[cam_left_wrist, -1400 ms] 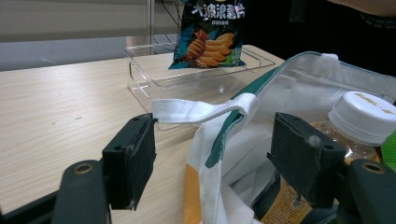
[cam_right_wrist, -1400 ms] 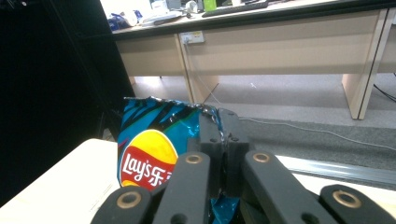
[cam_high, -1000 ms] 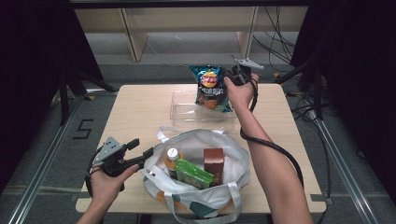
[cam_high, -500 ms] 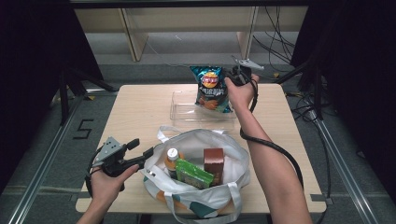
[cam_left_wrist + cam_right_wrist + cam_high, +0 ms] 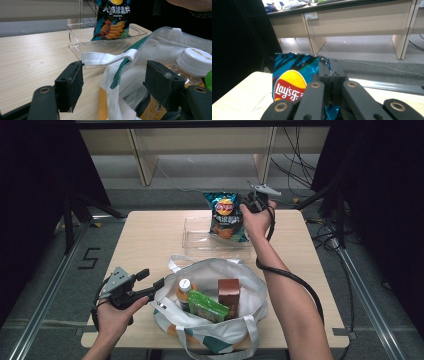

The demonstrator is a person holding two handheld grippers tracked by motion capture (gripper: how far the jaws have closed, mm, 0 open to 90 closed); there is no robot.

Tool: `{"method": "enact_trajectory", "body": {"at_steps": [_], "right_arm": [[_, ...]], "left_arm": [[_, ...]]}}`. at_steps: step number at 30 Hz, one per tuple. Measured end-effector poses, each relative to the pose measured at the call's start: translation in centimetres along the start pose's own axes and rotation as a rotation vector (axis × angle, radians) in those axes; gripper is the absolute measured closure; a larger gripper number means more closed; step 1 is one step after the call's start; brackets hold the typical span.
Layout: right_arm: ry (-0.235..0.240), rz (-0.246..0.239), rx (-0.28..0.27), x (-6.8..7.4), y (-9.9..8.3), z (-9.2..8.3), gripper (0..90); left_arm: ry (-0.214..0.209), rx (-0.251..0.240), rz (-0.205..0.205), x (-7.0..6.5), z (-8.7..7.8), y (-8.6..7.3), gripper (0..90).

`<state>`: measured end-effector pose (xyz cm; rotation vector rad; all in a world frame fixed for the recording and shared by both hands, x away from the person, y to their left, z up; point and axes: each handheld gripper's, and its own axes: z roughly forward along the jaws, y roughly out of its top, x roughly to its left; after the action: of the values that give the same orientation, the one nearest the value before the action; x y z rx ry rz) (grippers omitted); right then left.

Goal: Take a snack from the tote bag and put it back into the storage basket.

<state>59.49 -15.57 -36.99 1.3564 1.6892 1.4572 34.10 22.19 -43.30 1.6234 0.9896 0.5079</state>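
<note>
Nearest the person, the left gripper (image 5: 150, 287) rests at the near left of the wooden surface (image 5: 150, 240), its jaws standing wide apart on either side of the rim of a white tote bag (image 5: 250, 295); in the left gripper view the pads do not press on the fabric, and a bag strap (image 5: 105, 58) hangs between them. Inside the bag stand an orange drink bottle with a white cap (image 5: 184, 290), a green packet (image 5: 207, 305) and a brown carton (image 5: 228, 295). Beyond the bag lies a clear plastic tray (image 5: 197, 237). Farthest off, the right gripper (image 5: 248, 202) has its jaws clamped tight on the top edge of a Lay's chip bag (image 5: 225, 215), which hangs upright with its lower end in the tray.
</note>
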Motion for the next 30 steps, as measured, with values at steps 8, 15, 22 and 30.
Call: {"method": "enact_trajectory", "body": {"at_steps": [8,15,22,30], "right_arm": [[0.002,-0.101,0.016,-1.0,-0.6,0.1,90.0],[-0.027,-0.076,0.019,-1.4,-0.7,0.1,89.3],[-0.054,-0.054,0.036,-1.3,-0.8,-0.1,88.3],[-0.073,-0.091,0.036,-1.5,-1.0,-0.2,83.8]], "left_arm": [[0.002,0.006,0.002,0.0,0.0,0.0,30.4],[0.003,0.008,0.002,0.0,0.0,0.0,30.4],[-0.002,0.007,0.0,-0.1,0.1,-0.1,30.4],[0.003,0.012,0.001,-0.1,0.1,-0.1,30.4]]}}
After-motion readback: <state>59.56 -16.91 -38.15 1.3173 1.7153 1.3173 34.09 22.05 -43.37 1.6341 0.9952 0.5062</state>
